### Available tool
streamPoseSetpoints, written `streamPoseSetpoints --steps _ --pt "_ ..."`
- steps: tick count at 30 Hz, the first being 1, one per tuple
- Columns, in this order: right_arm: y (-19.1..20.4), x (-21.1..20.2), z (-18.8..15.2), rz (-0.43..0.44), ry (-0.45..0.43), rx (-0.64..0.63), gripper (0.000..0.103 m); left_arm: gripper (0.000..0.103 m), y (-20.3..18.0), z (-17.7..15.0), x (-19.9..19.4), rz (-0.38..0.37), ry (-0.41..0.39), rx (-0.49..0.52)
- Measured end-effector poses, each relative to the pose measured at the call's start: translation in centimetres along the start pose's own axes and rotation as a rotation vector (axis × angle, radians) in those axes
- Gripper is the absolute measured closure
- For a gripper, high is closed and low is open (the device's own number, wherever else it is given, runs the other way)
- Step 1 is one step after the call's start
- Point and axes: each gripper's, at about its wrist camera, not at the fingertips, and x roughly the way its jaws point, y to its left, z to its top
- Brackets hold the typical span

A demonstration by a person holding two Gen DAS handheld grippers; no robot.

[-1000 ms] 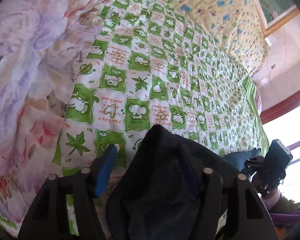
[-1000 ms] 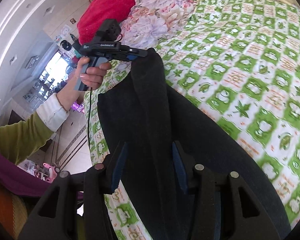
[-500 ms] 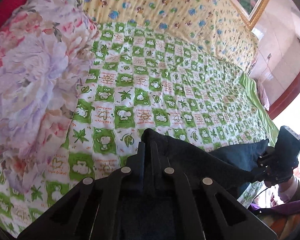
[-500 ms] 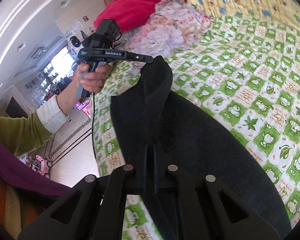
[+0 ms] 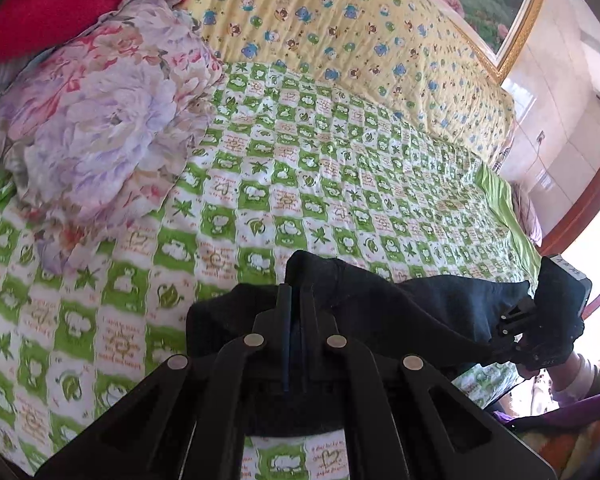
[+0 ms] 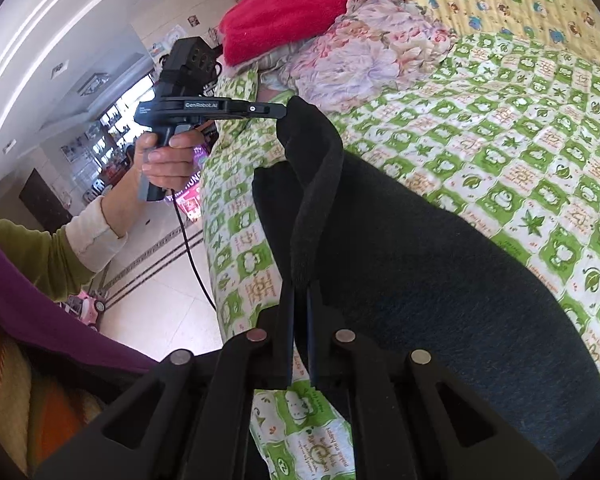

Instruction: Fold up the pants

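one pair of dark pants [image 6: 420,264] lies on the green-and-white checked quilt [image 5: 300,184], its edge lifted between two grippers. the left gripper [image 5: 295,294] and the right gripper [image 6: 299,294] each pinch that dark cloth, jaws pressed together. one floral pillow [image 5: 100,128] and one red blanket [image 6: 300,4] sit beyond.
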Motion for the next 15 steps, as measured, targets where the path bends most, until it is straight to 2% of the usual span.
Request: streamPoseSetpoints --steps 15 --pt "0.9 2.5 -1.2 -0.027 0.060 -0.063 0.097 0.103 3.5 -5.8 -0.3 -0.002 -0.052 -0.187"
